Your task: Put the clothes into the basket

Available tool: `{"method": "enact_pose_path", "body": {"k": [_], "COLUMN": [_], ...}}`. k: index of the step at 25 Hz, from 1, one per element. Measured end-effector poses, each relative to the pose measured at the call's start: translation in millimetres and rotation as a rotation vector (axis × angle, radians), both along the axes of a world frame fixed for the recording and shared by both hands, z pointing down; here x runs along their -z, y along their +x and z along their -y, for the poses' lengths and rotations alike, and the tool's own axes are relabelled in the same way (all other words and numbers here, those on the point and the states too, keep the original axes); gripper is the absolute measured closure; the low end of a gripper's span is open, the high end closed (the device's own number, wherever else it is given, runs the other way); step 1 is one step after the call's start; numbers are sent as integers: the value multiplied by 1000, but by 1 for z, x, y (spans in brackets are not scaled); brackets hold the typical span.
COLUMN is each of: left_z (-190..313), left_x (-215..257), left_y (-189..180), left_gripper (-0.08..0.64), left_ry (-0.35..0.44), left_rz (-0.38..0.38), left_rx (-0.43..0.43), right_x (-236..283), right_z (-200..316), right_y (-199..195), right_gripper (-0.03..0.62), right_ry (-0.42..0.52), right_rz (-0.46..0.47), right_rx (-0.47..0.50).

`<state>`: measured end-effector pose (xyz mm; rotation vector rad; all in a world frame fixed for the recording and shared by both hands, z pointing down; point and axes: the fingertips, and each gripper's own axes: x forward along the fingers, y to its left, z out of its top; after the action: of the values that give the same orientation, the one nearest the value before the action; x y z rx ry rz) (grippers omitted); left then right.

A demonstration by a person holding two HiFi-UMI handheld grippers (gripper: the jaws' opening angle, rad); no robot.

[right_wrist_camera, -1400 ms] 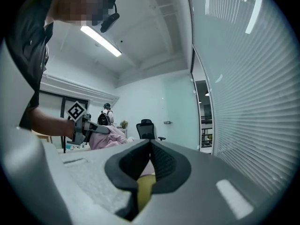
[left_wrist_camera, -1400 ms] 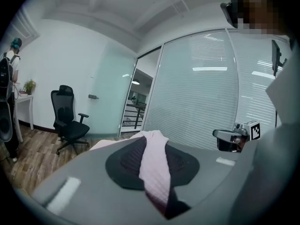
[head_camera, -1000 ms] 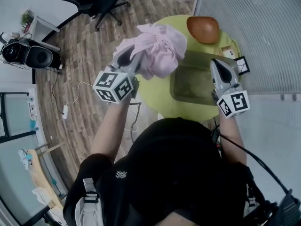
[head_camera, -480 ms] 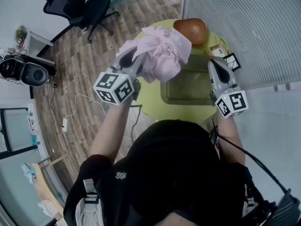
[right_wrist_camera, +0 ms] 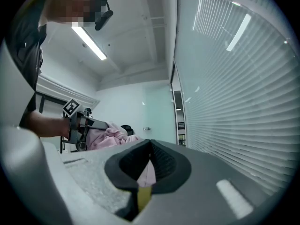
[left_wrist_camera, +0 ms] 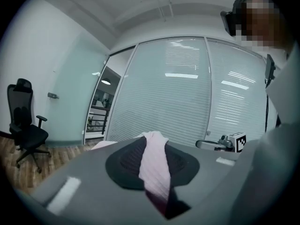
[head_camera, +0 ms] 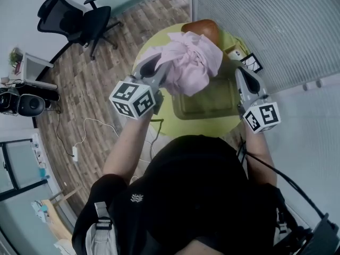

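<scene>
A bundled pink garment (head_camera: 190, 61) hangs in the air from my left gripper (head_camera: 161, 74), which is shut on it; a strip of the pink cloth (left_wrist_camera: 153, 165) runs between the two dark pads. The bundle hovers over the far left part of the shallow green basket (head_camera: 215, 104) on the round yellow-green table (head_camera: 162, 116). My right gripper (head_camera: 241, 74) is raised at the basket's right side, shut, with nothing in it (right_wrist_camera: 149, 165). In the right gripper view the left gripper (right_wrist_camera: 82, 125) and its pink bundle (right_wrist_camera: 111, 136) show at the left.
A brown-orange bowl (head_camera: 204, 26) sits at the table's far edge, partly behind the garment. A small marker card (head_camera: 249, 62) lies at the far right of the table. A black office chair (head_camera: 74, 23) stands on the wooden floor to the left; a blind-covered glass wall (head_camera: 276, 25) runs along the right.
The left gripper has carried the pink garment to the right, from beside the basket to over its near-left part. The right gripper has stayed beside the basket.
</scene>
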<state>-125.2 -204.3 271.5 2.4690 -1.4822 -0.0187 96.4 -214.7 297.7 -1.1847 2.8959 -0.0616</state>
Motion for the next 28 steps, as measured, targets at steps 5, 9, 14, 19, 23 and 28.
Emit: {"method": "enact_pose_path", "body": {"k": [5,9,14,19,23,28], "left_z": [6,2,-2,-11,-9,-8], "left_x": [-13,-17,-41,-47,-40,-34], "left_y": [26,45,90,112,109,111], "left_gripper": [491,491,491,491,491,491], "left_ry": [2,-3,1,8,19,11], "left_rz": [-1,4,12,15,5,1], "left_rx": [-51,-100,-176,-248,-312,-367], "right_x": [-14,-14,-41,-48,-37,-19], "right_z": [-2,-10,-16,-27,-23,-19], "right_y": [26,42,78,90,77,74], "right_gripper": [591,591,591,591,591,591], "right_ry": [-5,-2,-5,-15,-22,-1], "right_rz": [7,11,28,24,19,17], "right_rx": [-48,-84,-116,-135,-150,-204]}}
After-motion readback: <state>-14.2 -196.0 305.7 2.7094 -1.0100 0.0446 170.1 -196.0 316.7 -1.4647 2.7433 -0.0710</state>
